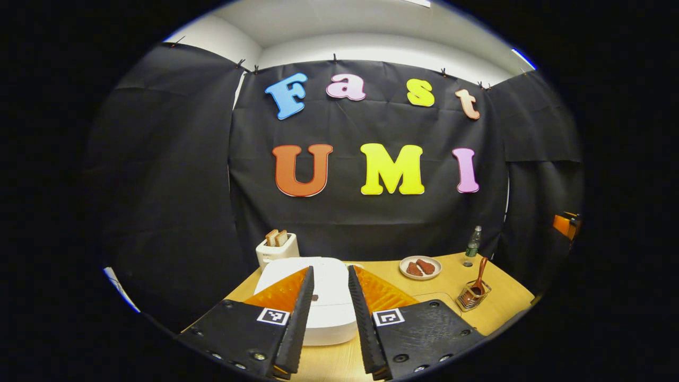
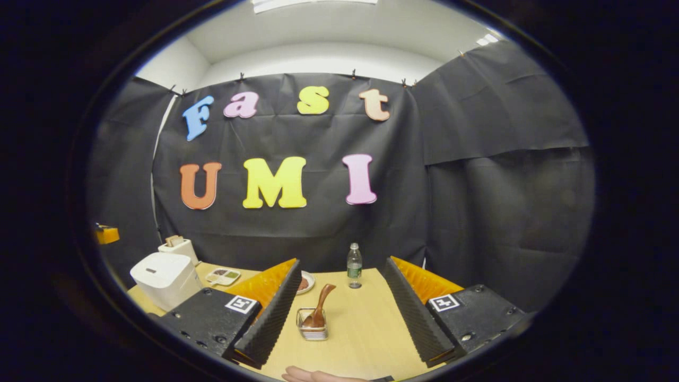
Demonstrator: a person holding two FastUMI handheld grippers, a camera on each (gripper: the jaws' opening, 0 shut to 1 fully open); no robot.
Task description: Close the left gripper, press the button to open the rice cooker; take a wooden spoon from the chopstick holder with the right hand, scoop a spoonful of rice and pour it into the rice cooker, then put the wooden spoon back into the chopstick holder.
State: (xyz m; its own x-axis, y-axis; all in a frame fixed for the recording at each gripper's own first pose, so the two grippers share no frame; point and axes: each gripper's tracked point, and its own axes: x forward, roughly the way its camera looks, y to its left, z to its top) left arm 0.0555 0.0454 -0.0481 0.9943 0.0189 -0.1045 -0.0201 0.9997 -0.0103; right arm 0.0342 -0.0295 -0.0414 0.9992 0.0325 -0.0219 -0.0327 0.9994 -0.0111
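1. The left gripper [image 1: 330, 297] is held part open and empty, above the cooker [image 1: 318, 297], whose lid is down; it is to be closed before the button [image 1: 315, 298] is pressed.
2. The right gripper [image 2: 339, 302] is held wide open and empty, aimed at the spoon [image 2: 320, 307] standing in the holder [image 2: 313, 328] on the table [image 2: 366, 329].

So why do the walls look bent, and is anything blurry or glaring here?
Left gripper view: the fisheye lens bows the cloth wall; the rice cooker looks bright but not glaring. Right gripper view: the same bulge; the bottle and wooden spoon are sharp, with soft shadows.
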